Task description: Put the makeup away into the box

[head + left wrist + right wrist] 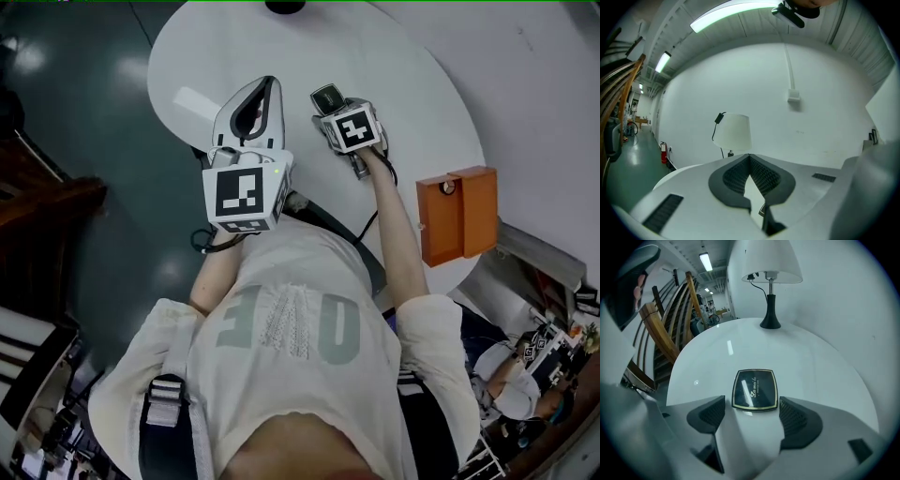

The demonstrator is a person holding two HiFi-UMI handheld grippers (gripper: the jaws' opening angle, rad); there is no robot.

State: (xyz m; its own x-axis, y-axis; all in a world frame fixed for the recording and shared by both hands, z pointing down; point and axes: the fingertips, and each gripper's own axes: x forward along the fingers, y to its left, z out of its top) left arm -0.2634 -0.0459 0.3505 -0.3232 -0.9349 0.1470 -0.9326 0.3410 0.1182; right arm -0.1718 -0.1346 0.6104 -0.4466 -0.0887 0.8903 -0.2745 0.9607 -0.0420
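Shirt [291,328] fills the head view's foot; beyond it the round white worktop [309,47] carries an orange box [457,214] near its right edge and, well apart, a black compact [755,389]. Flat, stiff, glossy and probably light, the compact may slip; pinching its opposite side edges looks safest. The right gripper [751,414] has its fingers wide, the compact just ahead between them, untouched. The left gripper [750,157] has its fingers closed together, empty.
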